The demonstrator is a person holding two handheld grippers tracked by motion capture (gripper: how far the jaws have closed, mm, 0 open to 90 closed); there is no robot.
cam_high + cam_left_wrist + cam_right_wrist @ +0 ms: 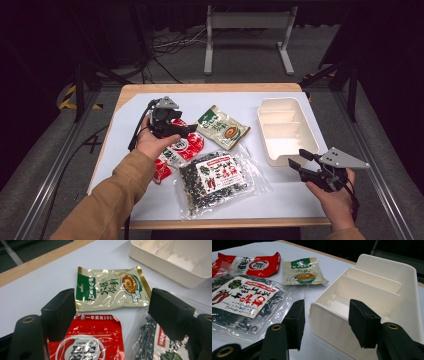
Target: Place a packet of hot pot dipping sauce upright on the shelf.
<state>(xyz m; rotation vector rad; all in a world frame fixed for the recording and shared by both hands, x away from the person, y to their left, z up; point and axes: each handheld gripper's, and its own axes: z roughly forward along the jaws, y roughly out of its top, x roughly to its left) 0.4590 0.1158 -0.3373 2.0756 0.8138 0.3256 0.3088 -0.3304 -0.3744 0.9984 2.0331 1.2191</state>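
My left gripper [189, 130] hovers open over the top of a red snack packet [186, 148]. In the left gripper view its jaws [112, 302] stand wide apart with nothing between them; the red packet [87, 340] lies below and a green-and-gold seasoning packet [110, 287] lies flat just ahead. A clear bag of dark dried food with a red-and-white label [220, 179] rests in the middle front. My right gripper [296, 157] is open near the front right corner of a white divided tray [263, 131]. The tray's near wall [332, 327] shows between its jaws [328, 312], untouched.
Everything lies on a white sheet [300, 195] over a wooden table, whose edge [210, 88] shows at the back. The tray's compartments hold nothing. Beyond the table stand a grey frame [247, 22] and floor cables [165, 47].
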